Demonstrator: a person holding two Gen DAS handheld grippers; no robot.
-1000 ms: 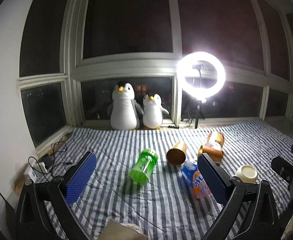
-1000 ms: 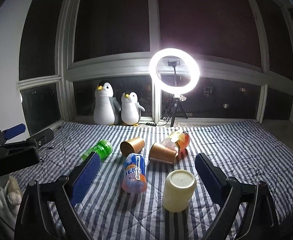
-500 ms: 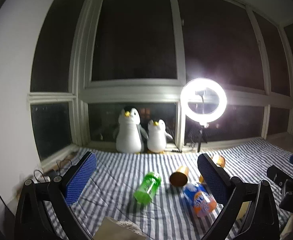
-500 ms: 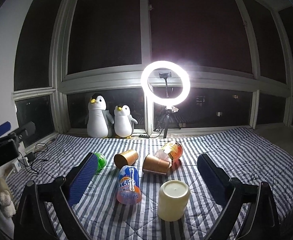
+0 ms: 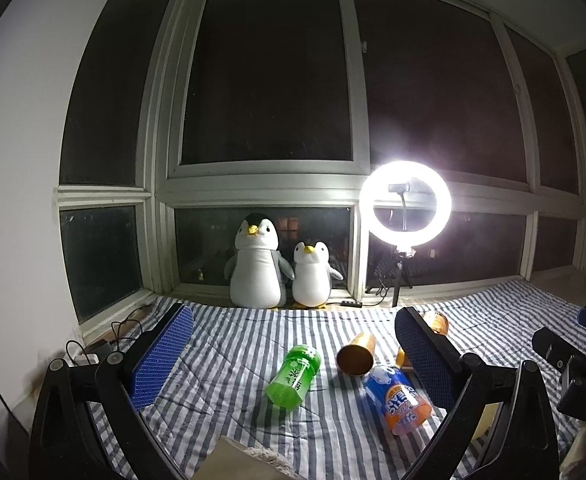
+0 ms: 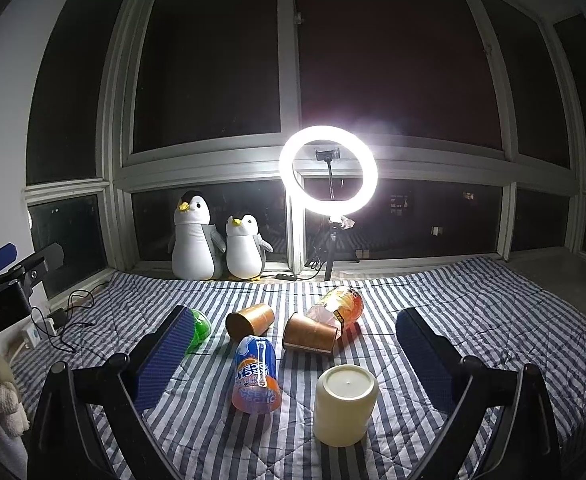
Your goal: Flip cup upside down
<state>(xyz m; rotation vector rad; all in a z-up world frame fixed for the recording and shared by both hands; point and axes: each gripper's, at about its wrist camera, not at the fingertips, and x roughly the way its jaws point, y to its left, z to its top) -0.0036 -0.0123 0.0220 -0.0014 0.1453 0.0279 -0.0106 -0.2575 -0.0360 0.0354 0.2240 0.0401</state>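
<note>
A cream cup (image 6: 345, 404) stands upside down on the striped bedspread (image 6: 473, 320), its flat base up, between the fingers of my right gripper (image 6: 293, 344), which is open and empty behind it. My left gripper (image 5: 293, 344) is open and empty, held above the bedspread (image 5: 233, 344). In the left wrist view only a sliver of the cream cup (image 5: 487, 420) shows behind the right finger. Two brown paper cups (image 6: 251, 320) (image 6: 309, 334) lie on their sides further back.
A green bottle (image 5: 293, 374), a blue-orange can (image 6: 256, 378) and an orange-labelled bottle (image 6: 339, 306) lie on the bedspread. Two plush penguins (image 6: 195, 238) and a lit ring light (image 6: 329, 172) stand at the window. Cables and a power strip (image 6: 41, 330) lie at the left edge.
Both grippers have tilted up and drawn back, so the objects sit lower in both views. The cream cup stays standing upside down. Both grippers stay open.
</note>
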